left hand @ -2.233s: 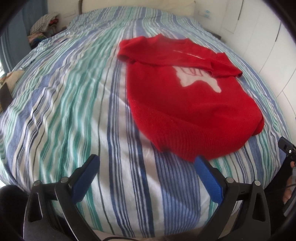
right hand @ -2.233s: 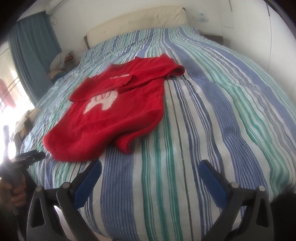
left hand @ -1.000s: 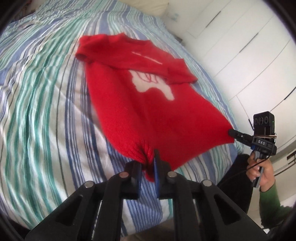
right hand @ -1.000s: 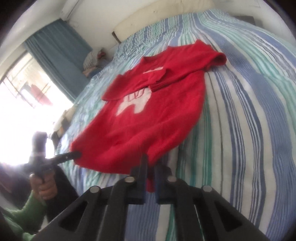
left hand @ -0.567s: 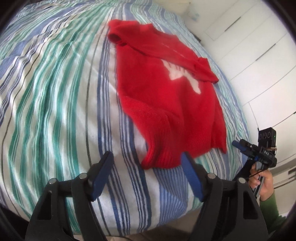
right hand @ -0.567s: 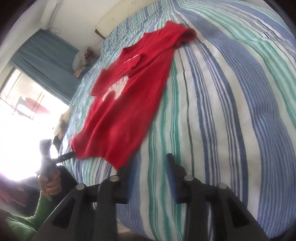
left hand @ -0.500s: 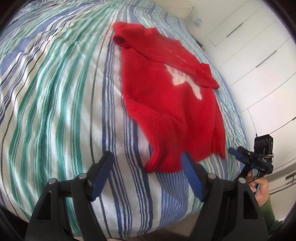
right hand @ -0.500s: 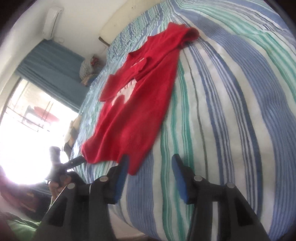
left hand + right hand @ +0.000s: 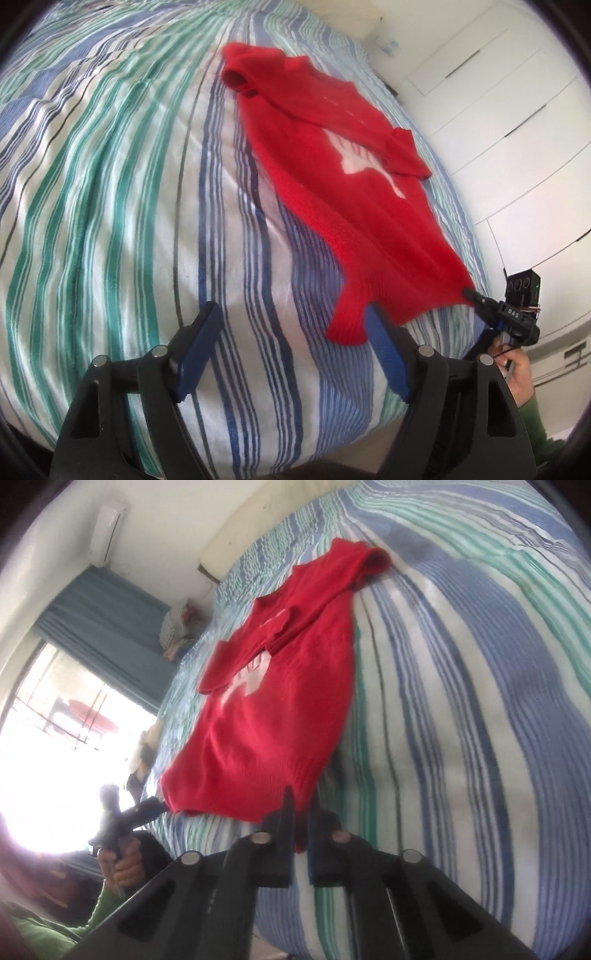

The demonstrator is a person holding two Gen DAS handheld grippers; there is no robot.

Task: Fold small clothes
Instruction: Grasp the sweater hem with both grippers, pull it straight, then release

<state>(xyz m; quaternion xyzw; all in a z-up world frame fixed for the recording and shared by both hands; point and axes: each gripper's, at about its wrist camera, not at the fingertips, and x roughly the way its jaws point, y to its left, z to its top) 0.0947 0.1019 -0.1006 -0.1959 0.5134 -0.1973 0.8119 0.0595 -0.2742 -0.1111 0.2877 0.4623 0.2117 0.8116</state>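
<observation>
A small red knitted sweater (image 9: 332,155) with a white motif lies spread on the striped bed (image 9: 110,184); it also shows in the right wrist view (image 9: 273,709). My left gripper (image 9: 291,339) is open, its blue pads apart, with the sweater's near hem corner just left of the right pad. My right gripper (image 9: 301,812) is shut on the sweater's other hem corner. In the left wrist view the right gripper (image 9: 469,293) pinches the far hem corner. In the right wrist view the left gripper (image 9: 159,803) sits at the sweater's left corner.
White wardrobe doors (image 9: 517,110) stand beside the bed. A blue curtain (image 9: 107,635) and a bright window (image 9: 55,720) are on the other side. A pile of folded cloth (image 9: 177,627) lies near the headboard (image 9: 280,520).
Both grippers let go of the hem and opened about half a second ago. Now the right gripper has shut on its hem corner again; the left stays open and has shifted left.
</observation>
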